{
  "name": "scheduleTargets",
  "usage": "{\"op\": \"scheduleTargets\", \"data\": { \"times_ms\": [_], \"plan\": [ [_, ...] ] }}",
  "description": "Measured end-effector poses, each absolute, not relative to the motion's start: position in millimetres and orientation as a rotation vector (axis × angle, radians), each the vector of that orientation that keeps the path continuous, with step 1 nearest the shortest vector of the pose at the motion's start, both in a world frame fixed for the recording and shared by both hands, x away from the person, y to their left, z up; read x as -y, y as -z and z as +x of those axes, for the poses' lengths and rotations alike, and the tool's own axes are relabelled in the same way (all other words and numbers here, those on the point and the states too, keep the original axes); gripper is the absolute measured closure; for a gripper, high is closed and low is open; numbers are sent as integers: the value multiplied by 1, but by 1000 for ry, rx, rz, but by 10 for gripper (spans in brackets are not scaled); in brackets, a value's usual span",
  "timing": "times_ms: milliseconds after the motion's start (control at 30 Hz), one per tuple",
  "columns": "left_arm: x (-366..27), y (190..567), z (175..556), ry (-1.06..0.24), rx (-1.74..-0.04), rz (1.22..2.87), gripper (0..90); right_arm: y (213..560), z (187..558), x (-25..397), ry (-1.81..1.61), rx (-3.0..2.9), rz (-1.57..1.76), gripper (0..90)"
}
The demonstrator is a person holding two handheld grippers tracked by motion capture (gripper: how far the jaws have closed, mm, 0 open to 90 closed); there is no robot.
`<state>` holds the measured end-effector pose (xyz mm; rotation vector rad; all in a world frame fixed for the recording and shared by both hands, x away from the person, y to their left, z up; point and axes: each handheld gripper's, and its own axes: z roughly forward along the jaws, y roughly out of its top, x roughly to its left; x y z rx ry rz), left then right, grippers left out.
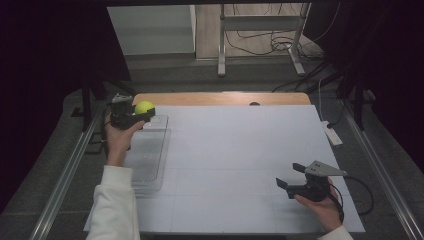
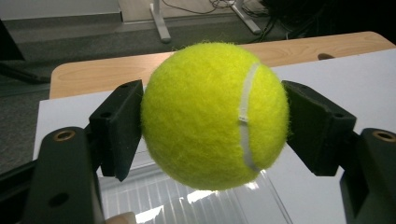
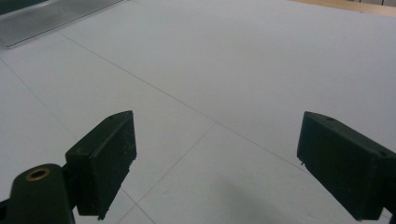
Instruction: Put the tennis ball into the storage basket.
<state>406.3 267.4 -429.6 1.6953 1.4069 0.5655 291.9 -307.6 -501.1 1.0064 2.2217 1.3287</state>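
A yellow tennis ball (image 1: 144,106) (image 2: 215,114) is held off the table at the far left, above the far end of a clear plastic tray (image 1: 147,155) (image 2: 196,205). My left gripper (image 1: 142,113) (image 2: 212,126) is shut on the ball, one black jaw pressed against each side of it. At the table's near right, my right gripper (image 1: 291,175) (image 3: 217,163) stands open just over the white sheet (image 3: 243,65), with nothing between its jaws.
The white sheet (image 1: 240,160) covers most of the wooden table (image 1: 220,98). A white strip-shaped device (image 1: 332,135) lies at the right edge. Metal rails run along both sides, and a stand with cables is on the floor beyond.
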Motion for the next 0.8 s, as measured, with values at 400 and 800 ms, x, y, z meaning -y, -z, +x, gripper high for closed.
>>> {"op": "scheduleTargets", "data": {
  "times_ms": [400,800],
  "plan": [
    [-270,431,405,-598,-1431,1714,268,501,292,307,-1328,-2222,1004,124],
    [-273,438,408,-566,-1462,1729,268,501,293,307,-1328,-2224,1000,124]
  ]
}}
